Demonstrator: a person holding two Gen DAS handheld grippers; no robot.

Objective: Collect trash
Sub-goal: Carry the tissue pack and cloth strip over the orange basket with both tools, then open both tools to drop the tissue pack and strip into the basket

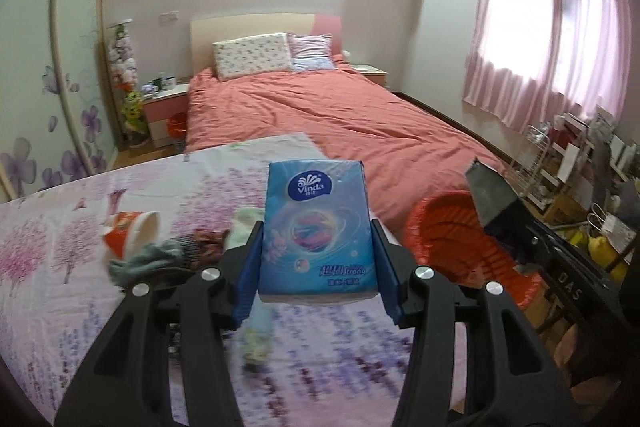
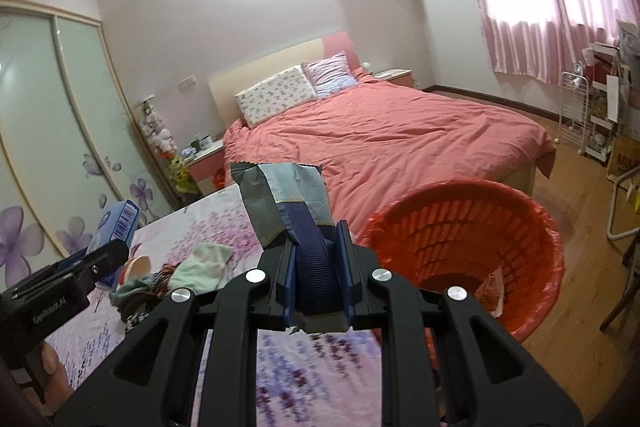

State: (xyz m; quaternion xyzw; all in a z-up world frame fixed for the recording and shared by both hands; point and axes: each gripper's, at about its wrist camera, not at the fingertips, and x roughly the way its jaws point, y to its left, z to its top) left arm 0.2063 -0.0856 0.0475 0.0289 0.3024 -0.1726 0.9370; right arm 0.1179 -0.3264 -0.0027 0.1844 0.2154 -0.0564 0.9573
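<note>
Your desk (image 2: pixel 320 367) is sitting before the bed (image 2: pixel 400 131); the basket (image 2: pixel 460 227) is standing right of it, socks (image 2: pixel 200 267) lying on its left part.

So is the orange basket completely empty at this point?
No: in the right wrist view, a piece of light-coloured wrapper already lies inside the orange basket, against its inner wall.

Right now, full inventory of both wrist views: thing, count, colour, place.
tissue pack: 1, blue, in left gripper
snack wrapper: 1, grey and navy, in right gripper
bin: 1, orange, beside the table
paper cup: 1, red and white, lying on the table
socks: several, pale green, grey, on the table
tablecloth: 1, purple floral
bed: 1, coral cover, two pillows
curtains: pink, window
left gripper: black, blue pads
right gripper: black, blue pads
</note>
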